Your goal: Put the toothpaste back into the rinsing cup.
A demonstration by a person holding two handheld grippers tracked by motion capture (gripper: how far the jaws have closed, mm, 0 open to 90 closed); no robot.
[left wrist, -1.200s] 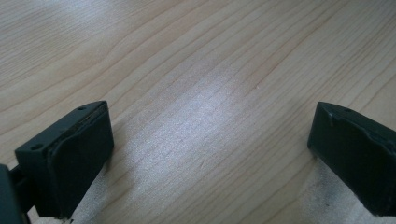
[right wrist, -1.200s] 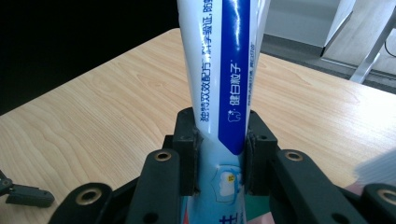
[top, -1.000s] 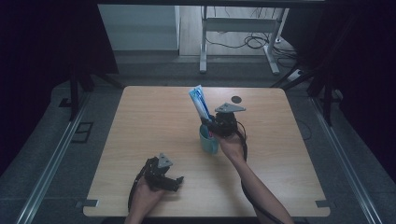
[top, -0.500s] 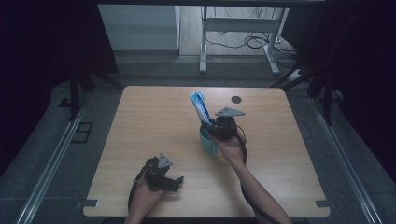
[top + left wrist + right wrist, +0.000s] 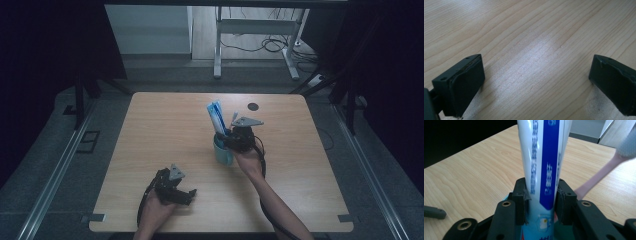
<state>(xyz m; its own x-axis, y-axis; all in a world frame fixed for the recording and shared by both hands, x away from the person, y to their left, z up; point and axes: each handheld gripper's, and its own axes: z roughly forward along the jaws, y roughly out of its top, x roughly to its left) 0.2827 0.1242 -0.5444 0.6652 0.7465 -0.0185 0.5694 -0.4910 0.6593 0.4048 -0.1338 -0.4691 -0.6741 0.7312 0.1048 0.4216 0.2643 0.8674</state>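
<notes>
A teal cup (image 5: 222, 152) stands near the middle of the wooden table (image 5: 150, 130). A white and blue toothpaste tube (image 5: 216, 117) and a toothbrush (image 5: 234, 119) stand in it. My right gripper (image 5: 226, 137) reaches over the cup from the right. In the right gripper view the tube (image 5: 541, 157) rises upright between its jaws. The right gripper (image 5: 541, 195) has just been opening, though both pads still touch the tube's sides. The pink toothbrush handle (image 5: 596, 178) leans to the right behind them. My left gripper (image 5: 187, 195) rests near the front edge, and it (image 5: 536, 85) is open over bare wood.
A small black round mark (image 5: 253, 106) lies on the table behind the cup. Metal desk legs and cables (image 5: 260, 45) stand on the floor beyond the far edge. Dark curtains flank both sides.
</notes>
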